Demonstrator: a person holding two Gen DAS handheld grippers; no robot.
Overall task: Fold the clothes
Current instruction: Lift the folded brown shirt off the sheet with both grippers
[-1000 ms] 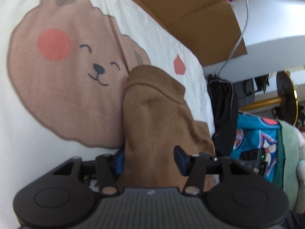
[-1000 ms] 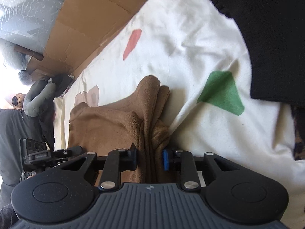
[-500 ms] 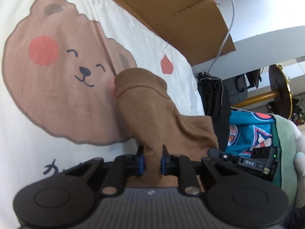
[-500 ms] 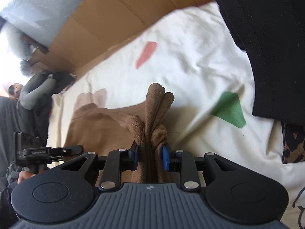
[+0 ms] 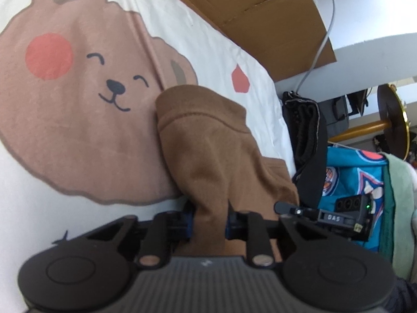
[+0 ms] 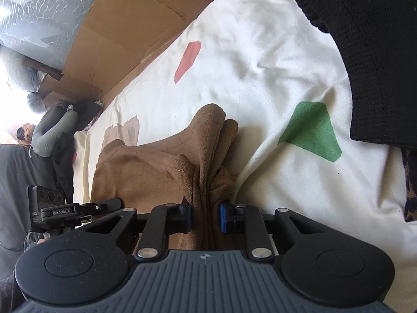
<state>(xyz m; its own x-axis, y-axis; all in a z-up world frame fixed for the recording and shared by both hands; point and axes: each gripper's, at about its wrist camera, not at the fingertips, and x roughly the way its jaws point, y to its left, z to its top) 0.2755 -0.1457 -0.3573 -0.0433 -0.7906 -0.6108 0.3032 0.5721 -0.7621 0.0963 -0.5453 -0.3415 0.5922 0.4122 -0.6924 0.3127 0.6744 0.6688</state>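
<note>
A brown fleece garment (image 5: pixel 208 143) lies on a white bed sheet (image 5: pixel 221 60) printed with a bear face. In the left wrist view my left gripper (image 5: pixel 208 221) pinches a bunched edge of it; its blue pads press the cloth while the jaws are opening slightly. The same brown garment (image 6: pixel 146 172) shows in the right wrist view, several layers gathered into a ridge. My right gripper (image 6: pixel 204 216) holds that ridge between its pads, and its jaws are closing on it. Both grippers sit at the garment's near edge, with the cloth stretched between them.
Flattened cardboard (image 5: pixel 260 7) lines the far side of the bed. A black garment (image 5: pixel 305 135) and a blue printed cloth (image 5: pixel 351 180) lie at the right. A black knit piece (image 6: pixel 365 52) covers the sheet's upper right. A grey neck pillow (image 6: pixel 52 135) sits far left.
The left jaws, wide apart around the brown garment a second ago, have closed onto a bunched edge. The right gripper has kept its hold on the gathered ridge.
</note>
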